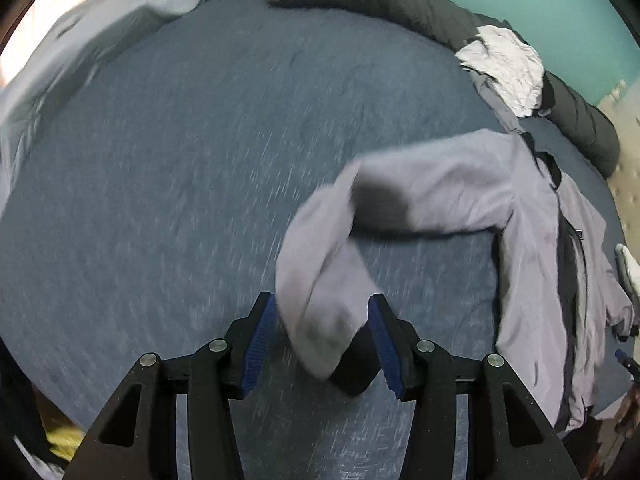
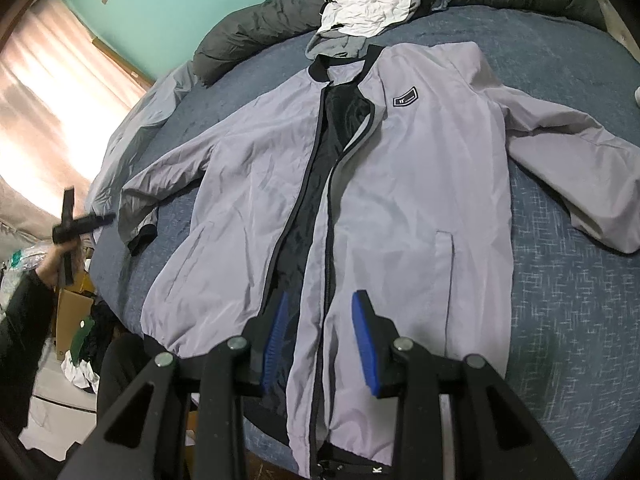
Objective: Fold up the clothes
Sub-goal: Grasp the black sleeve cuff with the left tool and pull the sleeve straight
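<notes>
Currently, a grey jacket [image 2: 400, 184] lies face up on a blue bedsheet [image 2: 560, 320], front unzipped so that the dark lining [image 2: 316, 208] shows along the centre. Its black collar [image 2: 320, 66] points toward the far edge of the bed, and a small dark patch [image 2: 403, 98] sits on the chest panel.

Left gripper [image 1: 322, 344]: the jaws stand apart. The end of one sleeve [image 1: 320, 292], with its black cuff [image 1: 354, 372], lies between the blue pads [image 1: 260, 344]. The view is motion-blurred, and it cannot be told whether either pad touches the cloth. The sleeve bends back on itself and runs to the jacket body at the right of that view. In the right wrist view this gripper appears at far left, held in a hand [image 2: 54, 258] off the edge of the bed.

Right gripper [image 2: 320, 344]: the jaws stand apart above the lower front of the jacket, straddling the zip line near the hem [image 2: 256, 412]. Contact with the cloth cannot be confirmed.

The other sleeve [image 2: 580, 168] lies spread outward on the sheet at the right.

At the far edge of the bed, a dark rolled quilt [image 2: 256, 28] lies along the teal wall [image 2: 160, 8]. A crumpled white cloth [image 2: 368, 0] rests just beyond the collar. A light grey sheet [image 1: 80, 52] lies bunched at the left side. A curtain [image 2: 44, 112] hangs at the left.
</notes>
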{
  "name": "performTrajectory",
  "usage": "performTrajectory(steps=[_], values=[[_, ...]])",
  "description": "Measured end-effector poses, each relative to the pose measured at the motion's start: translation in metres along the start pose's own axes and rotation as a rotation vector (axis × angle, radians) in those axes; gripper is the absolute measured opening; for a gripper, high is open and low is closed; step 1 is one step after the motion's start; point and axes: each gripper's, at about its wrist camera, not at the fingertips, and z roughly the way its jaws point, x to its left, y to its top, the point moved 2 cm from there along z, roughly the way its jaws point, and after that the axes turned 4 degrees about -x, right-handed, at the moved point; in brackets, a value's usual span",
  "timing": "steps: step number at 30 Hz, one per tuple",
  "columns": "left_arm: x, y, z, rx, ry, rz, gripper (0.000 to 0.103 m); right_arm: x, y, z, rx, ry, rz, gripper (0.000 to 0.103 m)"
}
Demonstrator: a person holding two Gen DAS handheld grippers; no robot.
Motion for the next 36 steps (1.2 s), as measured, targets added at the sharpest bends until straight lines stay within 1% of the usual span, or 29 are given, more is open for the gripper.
performTrajectory(steps=[7, 9, 10, 11, 14, 16, 20, 21, 22, 24, 27, 28, 29, 30, 31, 32, 34, 36], values=[[0.020, -0.038, 0.029, 0.012, -0.006, -0.076, 0.051, 0.010, -0.002, 0.005, 0.012, 0.004, -0.018, 0.033], [0.023, -0.037, 0.030, 0.013, -0.011, -0.073, 0.028, 0.012, -0.003, 0.007, 0.016, 0.004, -0.019, 0.033], [0.024, -0.036, 0.030, 0.013, -0.009, -0.068, 0.007, 0.013, -0.003, 0.008, 0.020, 0.003, -0.020, 0.033], [0.025, -0.034, 0.029, 0.012, -0.009, -0.059, 0.003, 0.014, -0.003, 0.008, 0.021, 0.002, -0.021, 0.033], [0.024, -0.020, 0.014, 0.003, -0.017, 0.000, 0.002, 0.016, -0.002, 0.010, 0.024, -0.001, -0.026, 0.033], [0.027, -0.007, -0.004, -0.014, -0.002, 0.049, 0.002, 0.015, -0.001, 0.011, 0.027, -0.005, -0.029, 0.033], [0.045, 0.020, -0.031, -0.011, -0.017, 0.087, 0.002, 0.016, -0.001, 0.016, 0.032, -0.005, -0.026, 0.033], [0.050, 0.027, -0.035, -0.008, -0.009, 0.102, 0.002, 0.017, -0.001, 0.018, 0.035, -0.004, -0.027, 0.033], [0.054, 0.034, -0.038, -0.003, 0.008, 0.117, 0.002, 0.018, -0.002, 0.020, 0.038, -0.004, -0.028, 0.033], [0.060, 0.045, -0.037, 0.013, 0.015, 0.123, 0.003, 0.020, -0.002, 0.023, 0.045, -0.003, -0.029, 0.033], [0.073, 0.058, -0.027, 0.024, 0.066, 0.114, 0.007, 0.022, -0.003, 0.029, 0.054, -0.002, -0.032, 0.033], [0.076, 0.064, -0.022, 0.020, 0.089, 0.108, 0.015, 0.023, -0.003, 0.031, 0.057, -0.002, -0.033, 0.033], [0.080, 0.068, -0.016, 0.010, 0.116, 0.084, 0.018, 0.024, -0.003, 0.032, 0.061, -0.005, -0.037, 0.033], [0.084, 0.071, -0.011, -0.001, 0.140, 0.060, 0.018, 0.025, -0.003, 0.033, 0.064, -0.010, -0.041, 0.033], [0.090, 0.071, -0.009, -0.011, 0.155, 0.035, 0.021, 0.025, -0.003, 0.033, 0.067, -0.015, -0.046, 0.033], [0.097, 0.070, -0.008, -0.022, 0.169, 0.010, 0.031, 0.026, -0.003, 0.033, 0.070, -0.020, -0.052, 0.033], [0.109, 0.069, -0.006, -0.045, 0.196, -0.039, 0.041, 0.026, -0.002, 0.032, 0.070, -0.025, -0.057, 0.033], [0.120, 0.065, -0.012, -0.093, 0.200, -0.073, 0.041, 0.026, -0.001, 0.031, 0.069, -0.028, -0.060, 0.033]])
